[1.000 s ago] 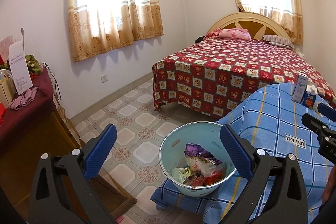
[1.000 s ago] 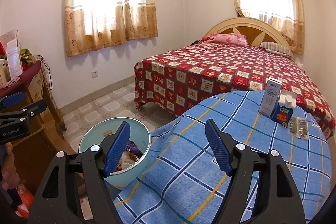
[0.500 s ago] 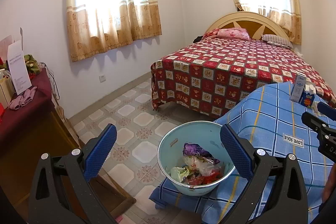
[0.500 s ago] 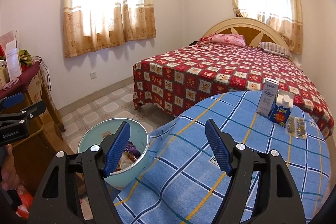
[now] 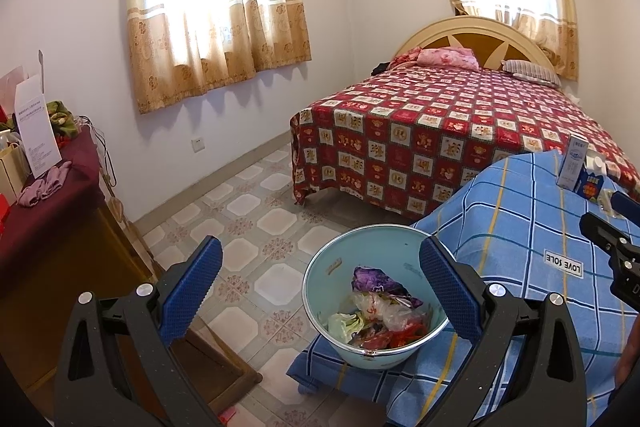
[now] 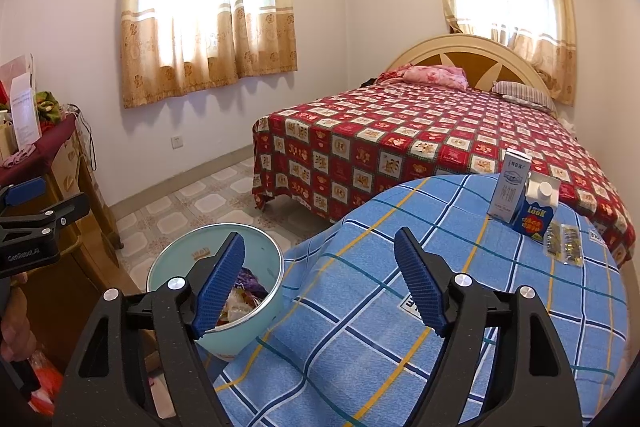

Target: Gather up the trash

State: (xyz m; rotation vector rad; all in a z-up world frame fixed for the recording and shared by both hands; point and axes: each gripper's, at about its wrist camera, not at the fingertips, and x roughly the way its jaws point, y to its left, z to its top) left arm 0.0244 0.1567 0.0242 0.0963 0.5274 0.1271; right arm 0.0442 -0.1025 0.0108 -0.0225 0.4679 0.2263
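Observation:
A pale green basin (image 5: 320,279) holding crumpled wrappers and plastic sits at the left edge of the blue checked tablecloth (image 5: 520,227); it also shows in the right wrist view (image 6: 176,267). At the cloth's far right stand a white-blue carton (image 6: 510,193), a blue carton (image 6: 536,217) and a flat clear packet (image 6: 564,243). My left gripper (image 5: 320,287) is open and empty above the basin. My right gripper (image 6: 320,283) is open and empty above the cloth, well short of the cartons.
A bed with a red patterned cover (image 6: 420,143) stands behind the table. A wooden cabinet with a maroon cloth (image 5: 48,211) and papers is at the left. Tiled floor (image 5: 256,211) lies between them.
Both grippers have drifted slightly; the cartons appear a little farther right and lower in the right wrist view. Jaws stay open and nothing was picked up.

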